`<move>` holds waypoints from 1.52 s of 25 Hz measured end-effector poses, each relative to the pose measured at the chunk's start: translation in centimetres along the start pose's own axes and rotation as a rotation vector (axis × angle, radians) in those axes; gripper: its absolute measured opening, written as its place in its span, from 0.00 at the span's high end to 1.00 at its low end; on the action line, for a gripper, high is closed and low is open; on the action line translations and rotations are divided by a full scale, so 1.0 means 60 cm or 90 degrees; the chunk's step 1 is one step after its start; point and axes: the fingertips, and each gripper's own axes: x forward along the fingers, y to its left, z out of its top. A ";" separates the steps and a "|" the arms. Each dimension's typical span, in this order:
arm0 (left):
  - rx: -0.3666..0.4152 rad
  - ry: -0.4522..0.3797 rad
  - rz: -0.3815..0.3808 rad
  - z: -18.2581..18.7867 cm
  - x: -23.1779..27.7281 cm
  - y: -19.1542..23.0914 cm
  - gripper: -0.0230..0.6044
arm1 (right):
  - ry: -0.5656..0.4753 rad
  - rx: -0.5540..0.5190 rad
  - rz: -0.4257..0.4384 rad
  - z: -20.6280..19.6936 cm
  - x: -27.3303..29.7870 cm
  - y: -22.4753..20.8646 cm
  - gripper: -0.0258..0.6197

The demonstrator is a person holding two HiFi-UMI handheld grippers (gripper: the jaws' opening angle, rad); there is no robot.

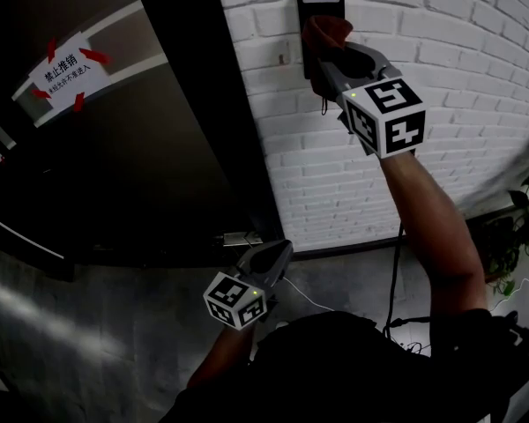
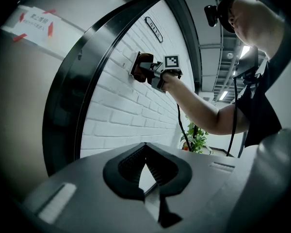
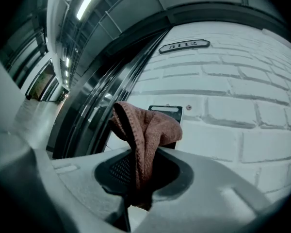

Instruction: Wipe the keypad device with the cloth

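The black keypad device (image 1: 321, 9) hangs on the white brick wall (image 1: 441, 33). My right gripper (image 1: 328, 55) is raised to it and shut on a reddish-brown cloth (image 1: 326, 32), which covers the device's middle. In the right gripper view the cloth (image 3: 145, 127) bunches up out of the right gripper (image 3: 138, 174), with the keypad device (image 3: 169, 111) just behind it. The left gripper (image 1: 280, 249) hangs low by the door's foot, away from the device. In its own view the left gripper (image 2: 145, 171) has its jaw tips together, holding nothing, and the cloth (image 2: 145, 61) shows far off.
A dark door frame (image 1: 203, 104) stands left of the device, beside a door with a taped paper sign (image 1: 63, 73). A potted plant (image 1: 520, 236) sits at the right. A cable (image 1: 395, 271) hangs down the wall. A number plate (image 3: 184, 45) is above the device.
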 end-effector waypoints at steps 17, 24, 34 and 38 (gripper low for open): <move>-0.007 0.014 -0.009 -0.004 -0.008 -0.016 0.94 | 0.049 0.025 0.020 -0.087 -0.011 0.032 0.87; -0.004 0.017 -0.012 -0.006 -0.012 -0.016 0.94 | 0.071 0.036 0.021 -0.121 -0.017 0.041 0.87; -0.004 0.021 -0.021 -0.007 -0.021 -0.011 0.94 | 0.109 0.060 0.016 -0.162 -0.019 0.048 0.87; -0.005 0.023 -0.031 -0.006 -0.031 -0.007 0.94 | 0.129 0.056 0.012 -0.174 -0.029 0.055 0.87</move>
